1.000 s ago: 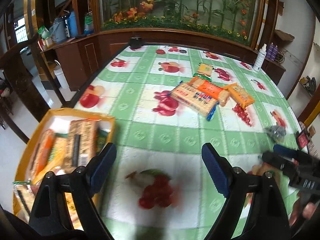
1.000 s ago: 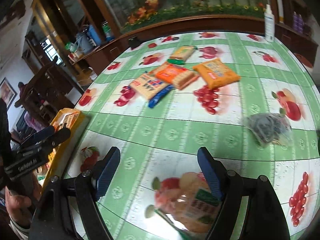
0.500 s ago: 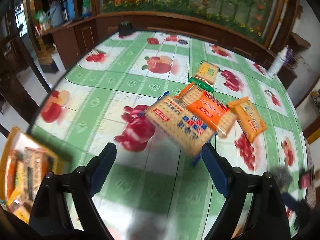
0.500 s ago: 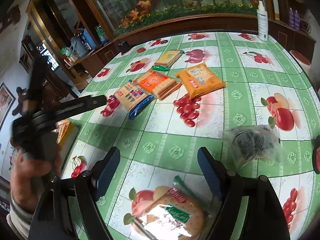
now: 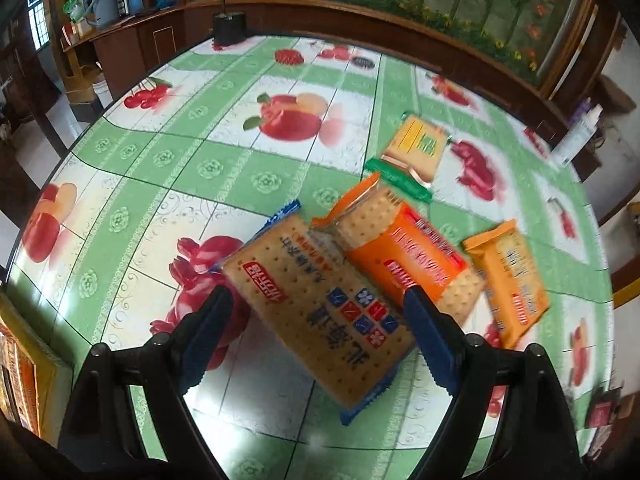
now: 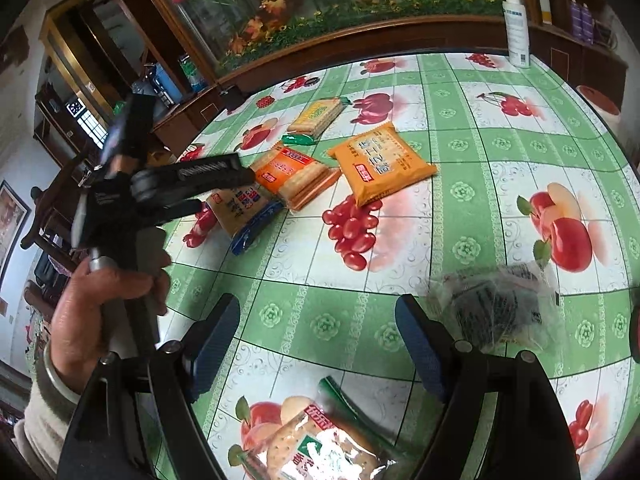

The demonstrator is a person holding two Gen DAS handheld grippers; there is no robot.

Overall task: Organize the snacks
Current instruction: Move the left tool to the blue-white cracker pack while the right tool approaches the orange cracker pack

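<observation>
Two grippers are seen above a round table [image 5: 168,160] covered with a green-and-white fruit-print cloth. Going left to right in the left wrist view, a yellow box [image 5: 24,364] holding packets is glimpsed at the 9 o'clock edge of the frame, off the table rim. The left gripper [image 5: 318,338] is held with its jaws wide apart; the blue-edged cracker pack [image 5: 320,312] lies between the blue pads [image 5: 430,344], but whether either pad touches it cannot be told. Just to the 2 o'clock side of that pack, the orange cracker pack [image 5: 408,256] is overlapped against it. At 12 o'clock from the orange one, a yellow-and-green biscuit pack [image 5: 416,152] is set slightly apart. At 3 o'clock, a golden-orange packet [image 5: 508,276] lies just beside the orange pack.

In the right wrist view, a hand [image 6: 108,308] with a pale sleeve is seen at 9 o'clock, gripping the handle of the left tool, which is pointed at the cluster of packs. The right gripper [image 6: 318,344] is likewise spread wide, and nothing is held; only bare cloth is seen between its pads. A clear-wrapped cracker pack with a green label [image 6: 320,444] lies at 6 o'clock, below the jaws. A crinkled clear bag of dark contents [image 6: 496,308] sits at 3 o'clock, just beside the right finger. A white spray bottle [image 6: 518,24] stands upright at 1 o'clock near the far rim
</observation>
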